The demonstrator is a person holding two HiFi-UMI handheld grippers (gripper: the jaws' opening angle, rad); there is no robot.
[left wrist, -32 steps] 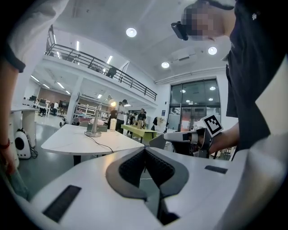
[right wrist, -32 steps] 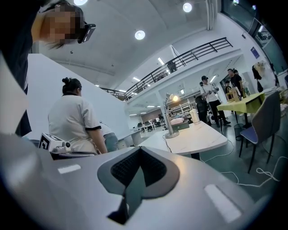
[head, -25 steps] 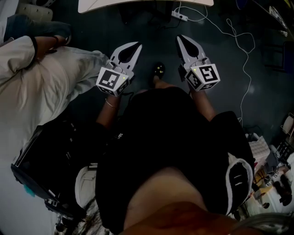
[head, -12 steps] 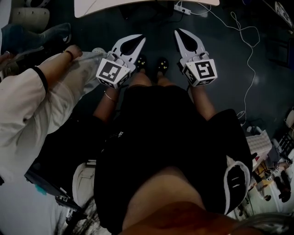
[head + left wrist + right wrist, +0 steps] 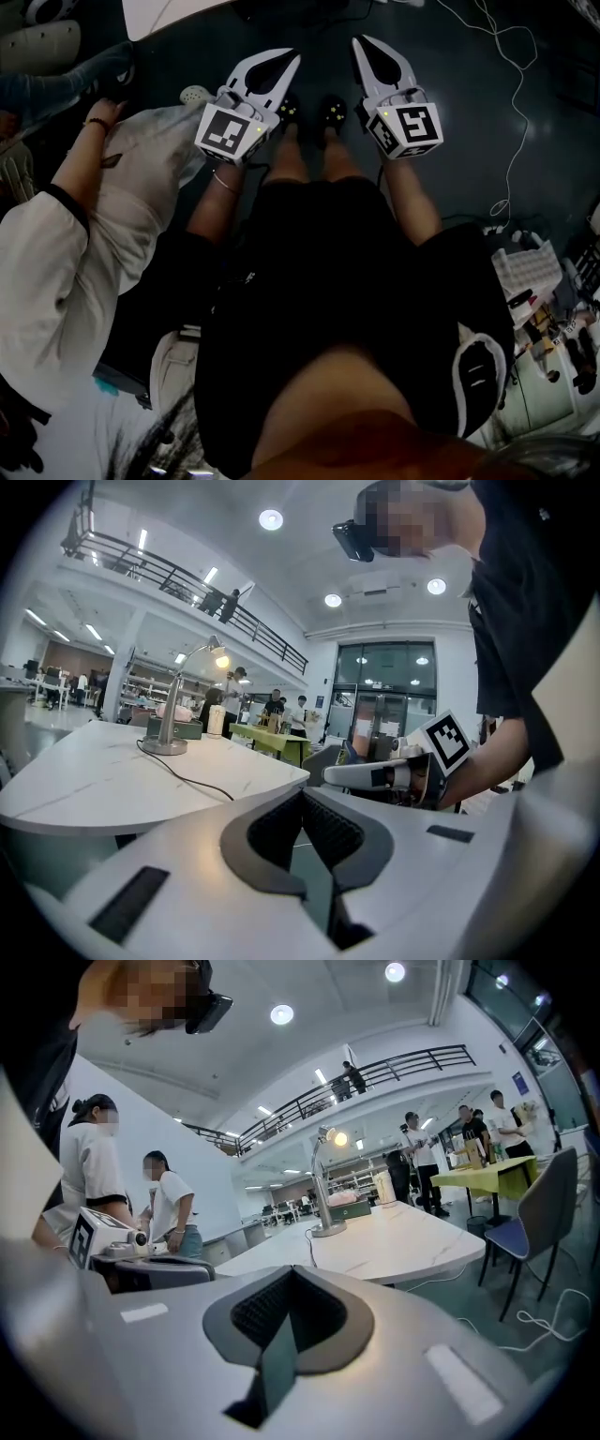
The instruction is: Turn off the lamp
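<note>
Grippers (image 5: 291, 60) (image 5: 360, 43) farther forward, fingers (image 5: 187, 874) together, empty

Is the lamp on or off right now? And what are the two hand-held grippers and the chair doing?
Silver gooseneck desk lamp: on, bulb glowing, standing upright on the white table.
Left hand-held gripper: shut, nothing between its jaws.
Right hand-held gripper: shut, nothing between its jaws.
Grey-blue chair: empty, nobody sitting on it.
</note>
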